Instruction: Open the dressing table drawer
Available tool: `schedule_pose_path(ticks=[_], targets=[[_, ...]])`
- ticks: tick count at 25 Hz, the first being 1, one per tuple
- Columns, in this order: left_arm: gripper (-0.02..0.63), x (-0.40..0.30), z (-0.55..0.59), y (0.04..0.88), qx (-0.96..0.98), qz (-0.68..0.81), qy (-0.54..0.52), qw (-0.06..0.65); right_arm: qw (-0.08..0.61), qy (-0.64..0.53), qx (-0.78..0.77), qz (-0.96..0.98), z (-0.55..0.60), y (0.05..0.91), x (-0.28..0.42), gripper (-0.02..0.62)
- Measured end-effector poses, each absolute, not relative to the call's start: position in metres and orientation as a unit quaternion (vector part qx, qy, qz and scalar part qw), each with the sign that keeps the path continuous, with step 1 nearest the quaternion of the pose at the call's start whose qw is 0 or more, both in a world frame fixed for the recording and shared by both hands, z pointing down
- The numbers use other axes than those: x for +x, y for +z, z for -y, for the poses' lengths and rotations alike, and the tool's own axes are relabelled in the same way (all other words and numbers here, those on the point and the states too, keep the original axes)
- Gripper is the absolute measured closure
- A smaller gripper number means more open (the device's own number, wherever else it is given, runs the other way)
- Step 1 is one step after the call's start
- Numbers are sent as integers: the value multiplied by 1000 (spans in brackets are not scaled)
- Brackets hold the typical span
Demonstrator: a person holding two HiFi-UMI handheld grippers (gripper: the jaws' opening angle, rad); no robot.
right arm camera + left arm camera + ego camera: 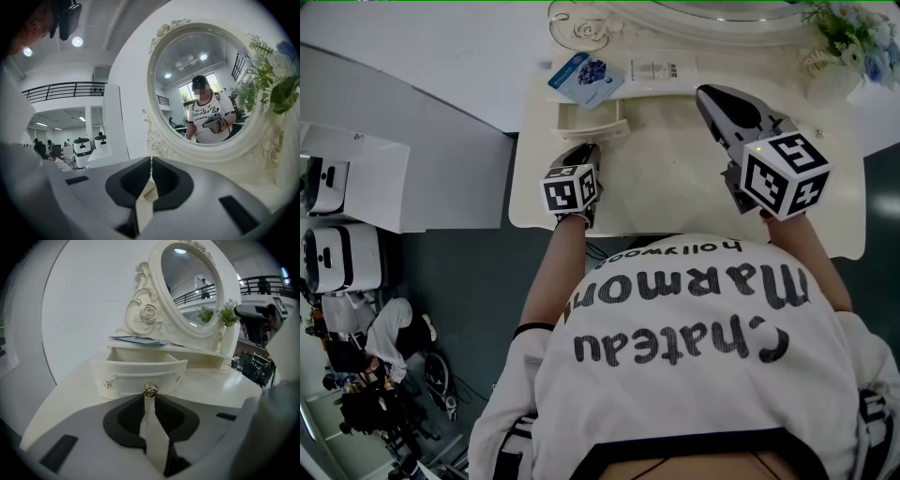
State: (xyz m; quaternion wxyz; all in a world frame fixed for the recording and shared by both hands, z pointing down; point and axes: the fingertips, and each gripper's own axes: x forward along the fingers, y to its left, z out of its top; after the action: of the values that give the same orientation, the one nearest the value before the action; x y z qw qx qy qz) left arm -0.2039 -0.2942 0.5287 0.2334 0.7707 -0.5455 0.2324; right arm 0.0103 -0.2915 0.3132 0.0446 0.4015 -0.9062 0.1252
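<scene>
Dressing table (675, 178): one, white. One oval mirror (187, 287) at its back.

Drawer (140, 373): one, at the table's left, under the shelf. It stands pulled out with its inside showing, so the task looks nearly done. Judged left to do: perhaps a little more pull, then release.

Tongs: two. The left gripper (150, 398) pinches the drawer's middle knob (150, 390) at its tips. The right gripper (150, 161) is closed, empty, and faces the mirror.

Drawer front: one knob and two small rosettes.

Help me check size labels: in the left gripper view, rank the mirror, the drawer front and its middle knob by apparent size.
1. mirror
2. drawer front
3. middle knob, smallest even though it is nearest the camera
</scene>
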Motion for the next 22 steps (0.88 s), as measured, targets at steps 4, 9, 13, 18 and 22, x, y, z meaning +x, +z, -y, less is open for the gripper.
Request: schedule_pose_path(ticks=[4, 9, 13, 18, 22], targets=[[523, -204, 294, 528, 770, 546, 233, 233, 45, 127, 402, 906, 292, 314, 10, 568], [523, -203, 294, 528, 769, 548, 232, 233, 45, 128, 401, 906, 292, 316, 10, 568], [518, -204, 289, 530, 769, 543, 237, 240, 44, 135, 402, 905, 291, 318, 11, 568], [511, -199, 283, 525, 774, 536, 232, 245, 44, 146, 399, 904, 289, 323, 6, 568], [517, -194, 280, 503, 785, 537, 193, 242, 47, 149, 393, 906, 281, 323, -3, 568]])
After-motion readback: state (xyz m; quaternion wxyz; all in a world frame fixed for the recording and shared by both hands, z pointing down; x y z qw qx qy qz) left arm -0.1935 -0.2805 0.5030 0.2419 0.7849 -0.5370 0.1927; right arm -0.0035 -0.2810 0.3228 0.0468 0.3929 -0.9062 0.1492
